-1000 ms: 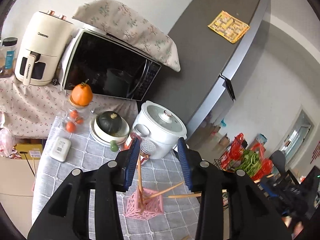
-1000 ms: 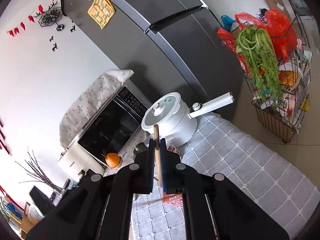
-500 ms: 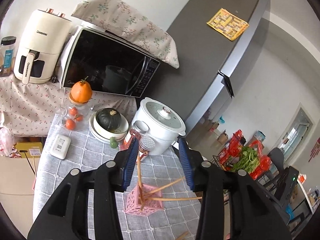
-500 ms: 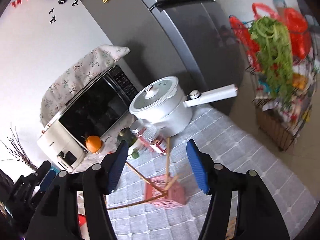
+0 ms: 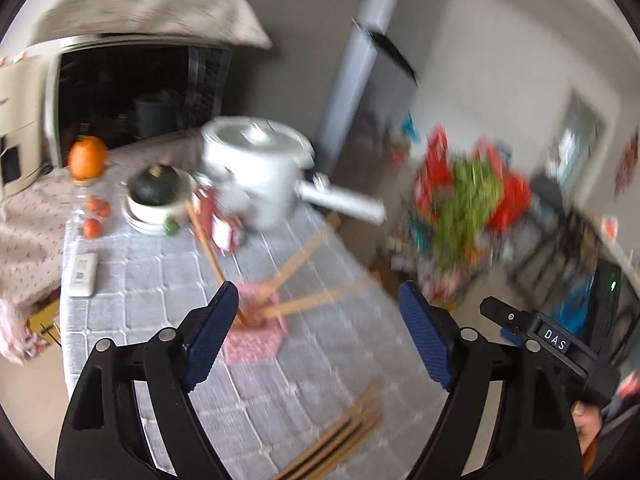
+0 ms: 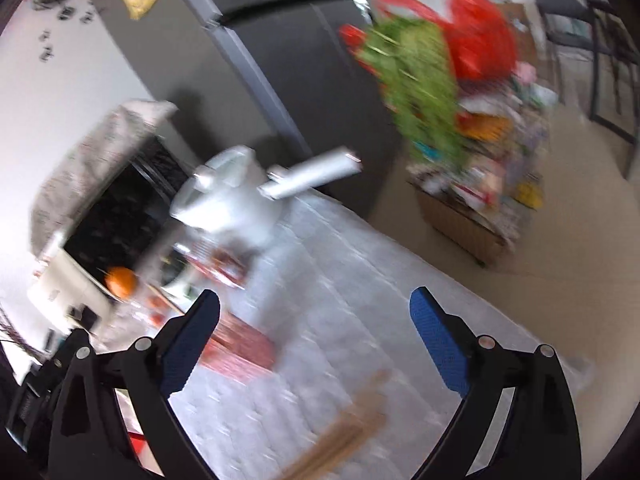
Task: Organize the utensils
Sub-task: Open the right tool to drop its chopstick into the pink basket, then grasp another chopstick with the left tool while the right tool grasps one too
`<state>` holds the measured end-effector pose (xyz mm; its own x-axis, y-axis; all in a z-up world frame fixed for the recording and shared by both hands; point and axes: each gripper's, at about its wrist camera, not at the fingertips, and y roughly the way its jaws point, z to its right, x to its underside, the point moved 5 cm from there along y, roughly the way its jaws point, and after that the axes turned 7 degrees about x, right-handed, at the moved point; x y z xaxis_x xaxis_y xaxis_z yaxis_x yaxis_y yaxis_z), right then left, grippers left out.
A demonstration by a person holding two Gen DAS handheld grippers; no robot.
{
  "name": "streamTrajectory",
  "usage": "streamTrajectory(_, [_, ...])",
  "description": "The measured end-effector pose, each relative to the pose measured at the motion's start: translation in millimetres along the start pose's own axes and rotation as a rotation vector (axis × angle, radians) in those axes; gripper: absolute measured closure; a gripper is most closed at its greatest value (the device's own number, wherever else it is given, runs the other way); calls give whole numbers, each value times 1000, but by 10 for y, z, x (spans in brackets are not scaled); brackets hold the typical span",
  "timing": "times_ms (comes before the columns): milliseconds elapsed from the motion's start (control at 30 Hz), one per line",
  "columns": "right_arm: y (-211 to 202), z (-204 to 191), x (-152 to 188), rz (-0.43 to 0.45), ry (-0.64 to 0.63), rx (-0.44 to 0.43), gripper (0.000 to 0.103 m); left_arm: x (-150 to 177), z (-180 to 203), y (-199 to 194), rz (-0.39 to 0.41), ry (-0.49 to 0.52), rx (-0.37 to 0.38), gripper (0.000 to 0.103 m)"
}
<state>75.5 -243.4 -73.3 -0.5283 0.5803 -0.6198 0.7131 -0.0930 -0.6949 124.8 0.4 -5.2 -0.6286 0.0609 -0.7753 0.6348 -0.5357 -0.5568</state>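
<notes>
A grey checked cloth (image 5: 160, 320) covers the table. On it, a pink holder (image 5: 256, 336) contains splayed chopsticks (image 5: 304, 256); loose chopsticks (image 5: 344, 440) lie near the front edge. Behind are seen a white pot (image 5: 256, 172), a microwave (image 5: 120, 92), a fridge (image 6: 304, 72) and a rack (image 6: 472, 184). The left gripper (image 5: 316, 340) and right gripper (image 6: 316, 344) have just been spread wide; nothing is grasped.

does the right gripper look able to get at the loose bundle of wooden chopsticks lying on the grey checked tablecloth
Probably yes. The right gripper is open and empty, its jaws having just been opening, and the loose bundle of wooden chopsticks lies flat on the grey checked tablecloth just below it with nothing between. The frame is blurred.
</notes>
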Motion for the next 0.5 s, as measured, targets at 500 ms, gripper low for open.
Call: streamTrajectory(500, [573, 1173, 708, -446, 312, 45, 10, 1463, 351, 1860, -655, 133, -49, 43])
